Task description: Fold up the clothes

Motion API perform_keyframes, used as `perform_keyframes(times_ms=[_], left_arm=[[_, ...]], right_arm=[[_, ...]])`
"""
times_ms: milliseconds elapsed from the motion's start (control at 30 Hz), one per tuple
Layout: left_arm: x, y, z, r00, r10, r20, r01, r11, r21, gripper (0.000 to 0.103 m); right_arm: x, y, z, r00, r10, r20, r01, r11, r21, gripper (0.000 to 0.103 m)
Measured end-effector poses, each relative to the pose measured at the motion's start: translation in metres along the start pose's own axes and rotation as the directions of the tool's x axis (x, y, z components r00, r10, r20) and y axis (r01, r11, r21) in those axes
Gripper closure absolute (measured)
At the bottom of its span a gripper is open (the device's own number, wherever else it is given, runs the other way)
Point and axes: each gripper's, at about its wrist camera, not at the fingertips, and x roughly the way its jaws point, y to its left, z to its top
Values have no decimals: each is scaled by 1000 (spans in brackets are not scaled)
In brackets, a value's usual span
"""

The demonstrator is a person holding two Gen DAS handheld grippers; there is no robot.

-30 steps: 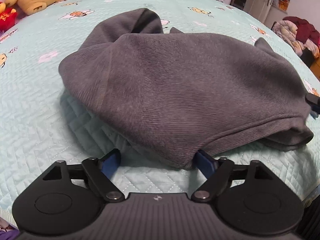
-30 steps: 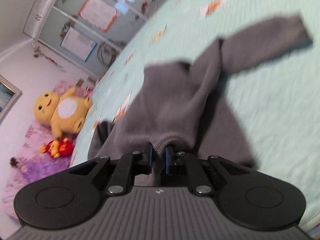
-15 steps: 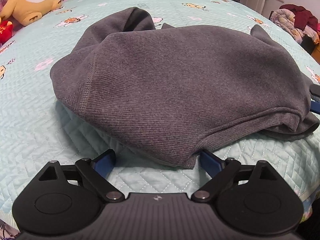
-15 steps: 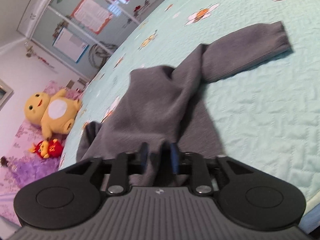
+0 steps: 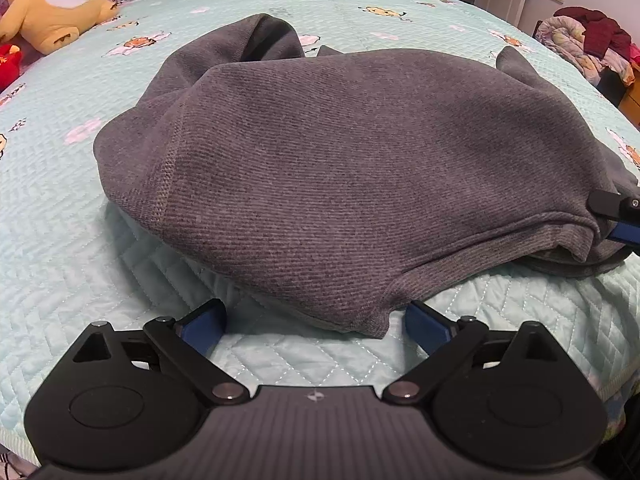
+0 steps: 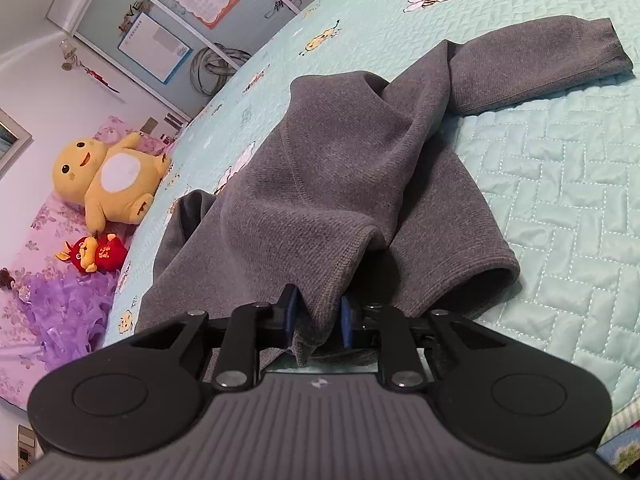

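Observation:
A grey sweater point(image 5: 340, 168) lies bunched on the mint quilted bed point(image 5: 80, 240). My left gripper point(image 5: 316, 328) stands wide at the near edge, its jaws still opening. The sweater's near corner lies loose between the blue pads and neither pad touches it. In the right wrist view the sweater point(image 6: 320, 168) stretches away, with one sleeve point(image 6: 540, 68) laid out to the far right. My right gripper point(image 6: 318, 316) is closing on a bunched fold of the hem, and the pads press the cloth. That gripper's finger point(image 5: 616, 216) also shows at the sweater's right end.
A yellow plush toy point(image 6: 108, 180) and a small red toy point(image 6: 94, 254) sit on a floral pillow at the bed's head. Purple feathery stuff point(image 6: 64, 308) lies beside them. A pile of clothes point(image 5: 588, 40) is off the bed's far right. Bare quilt point(image 6: 560, 200) spreads right of the sweater.
The left jaws spread wider and let the sweater's corner go. The right gripper loosened, then narrowed again on a thicker fold, and the sweater sank flatter onto the bed.

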Motion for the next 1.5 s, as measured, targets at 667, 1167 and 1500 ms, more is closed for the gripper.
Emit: perform_keyframes(times_ms=[667,1167,1500], left_arm=[[-3,5,-1,1000,-21,3,21,1000,8,0],[-13,11,0,999,-41,4,41,998,-40,2],[-74,20,1,926,-317,205,350,924,-151,12]], right_arm=[[4,45,-19,993,99,-71,-106,990,-95,90],[37,-43,39,1000,17,2,-16,951,310,89],[-8,47,-26,980,191,-64,-197,972,-124,101]])
